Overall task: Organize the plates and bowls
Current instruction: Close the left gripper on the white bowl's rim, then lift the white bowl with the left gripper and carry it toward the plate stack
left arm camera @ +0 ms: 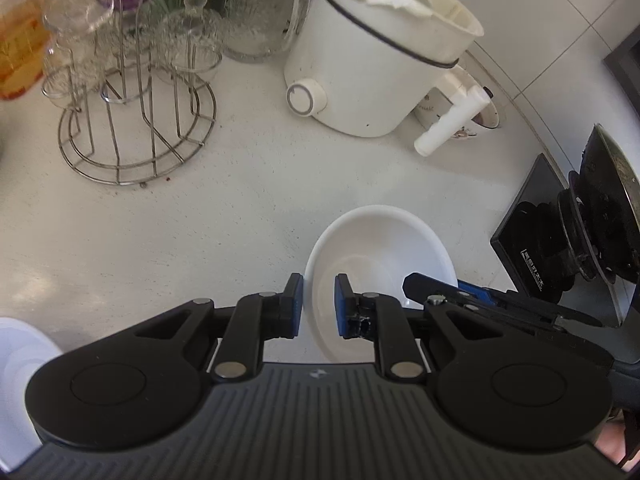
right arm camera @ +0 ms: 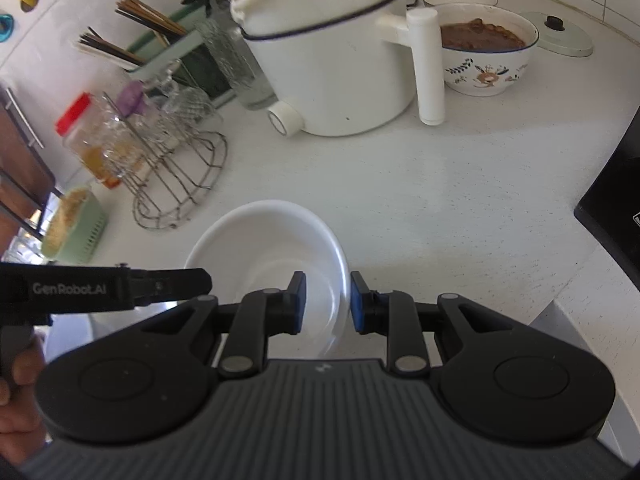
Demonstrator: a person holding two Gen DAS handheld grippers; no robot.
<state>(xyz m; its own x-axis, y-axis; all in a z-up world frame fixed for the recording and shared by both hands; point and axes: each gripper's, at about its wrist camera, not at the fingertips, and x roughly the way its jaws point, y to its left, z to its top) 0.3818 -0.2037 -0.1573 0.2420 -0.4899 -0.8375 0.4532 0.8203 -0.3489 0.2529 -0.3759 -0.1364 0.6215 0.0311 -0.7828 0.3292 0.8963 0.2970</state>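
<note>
White speckled stone makes up the worktop (right arm camera: pixel 460 200), and a plain white glazed bowl (right arm camera: pixel 272 248) sits on it near the front edge, held from both sides. The left gripper (left arm camera: pixel 319 304) has its jaws set astride the bowl's left rim, one blue pad outside the wall and one inside, with a little gap still showing, so I cannot tell whether they pinch it. The right gripper (right arm camera: pixel 328 302) straddles the right rim the same way, jaws apart by about the rim's thickness, contact unclear.

Behind the bowl stands a white electric cooking pot with a round dial and a stubby white handle (right arm camera: pixel 332 68), well apart from it across bare worktop. To the pot's left a round wire glass-drying rack (right arm camera: pixel 180 184) carries upturned clear glasses, with a red-lidded plastic jar (right arm camera: pixel 88 140) just beside it and a ribbed clear glass jug (left arm camera: pixel 264 12) behind. A pale green basket (right arm camera: pixel 76 228) sits at the left edge. To the pot's right, toward the back corner, are a flower-patterned ceramic bowl of brown food (right arm camera: pixel 488 52) and a pale green lid with a dark knob (right arm camera: pixel 560 34). A black flat appliance (right arm camera: pixel 612 200) occupies the right edge.

The widest open stretch lies between the white bowl, the pot and the black appliance.
</note>
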